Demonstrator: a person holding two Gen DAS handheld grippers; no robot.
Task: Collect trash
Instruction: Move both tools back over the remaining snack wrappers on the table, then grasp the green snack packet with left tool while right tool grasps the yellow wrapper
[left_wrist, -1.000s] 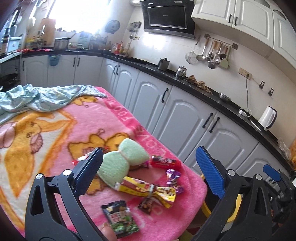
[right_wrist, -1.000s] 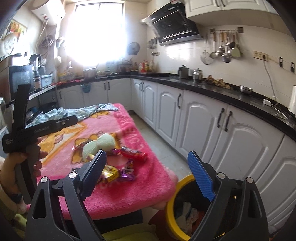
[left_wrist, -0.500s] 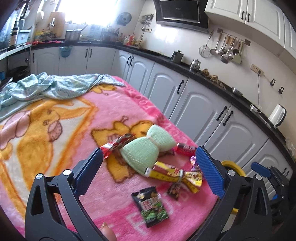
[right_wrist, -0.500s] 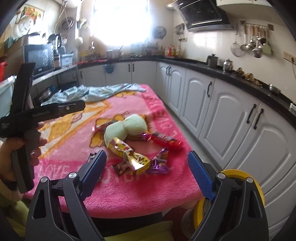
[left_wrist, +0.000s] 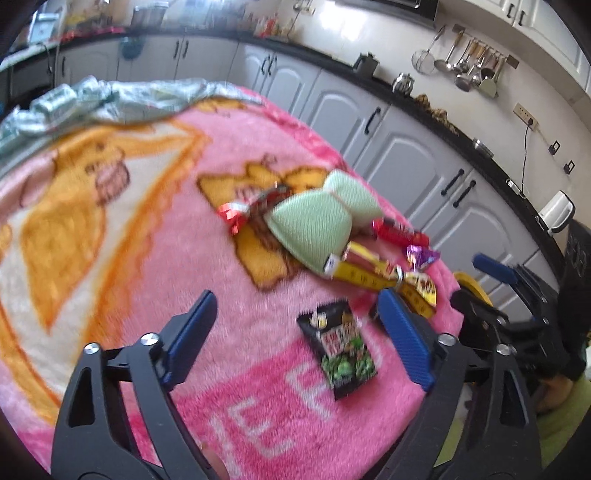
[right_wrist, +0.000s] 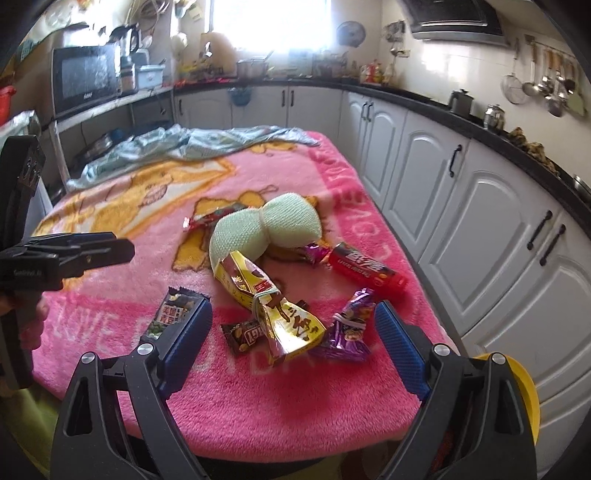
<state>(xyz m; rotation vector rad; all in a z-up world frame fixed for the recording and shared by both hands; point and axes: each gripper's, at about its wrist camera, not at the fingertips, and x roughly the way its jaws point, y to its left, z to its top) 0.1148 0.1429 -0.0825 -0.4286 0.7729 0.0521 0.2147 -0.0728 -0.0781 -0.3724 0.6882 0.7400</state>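
Note:
Several snack wrappers lie on a pink blanket (right_wrist: 229, 387) near its front right corner. Among them are a black and green packet (left_wrist: 340, 347), a knotted yellow wrapper (right_wrist: 258, 288), a purple wrapper (right_wrist: 349, 328), a red tube pack (right_wrist: 365, 267) and a small brown wrapper (right_wrist: 243, 332). My left gripper (left_wrist: 295, 299) hovers over the black and green packet. Its jaws are closing and the packet lies below the gap, untouched. My right gripper (right_wrist: 293, 308) stands open above the yellow wrapper, holding nothing.
A pale green bow-shaped sponge (right_wrist: 266, 229) lies among the wrappers, with a red wrapper (left_wrist: 240, 214) behind it. A yellow-rimmed bin (right_wrist: 517, 387) stands at the table's right corner. A crumpled blue-green cloth (right_wrist: 192, 147) lies at the far end. White cabinets run along the right.
Both grippers have come down and closer to the wrappers. The right one swung from over the bin to over the blanket. The left jaws have narrowed a little.

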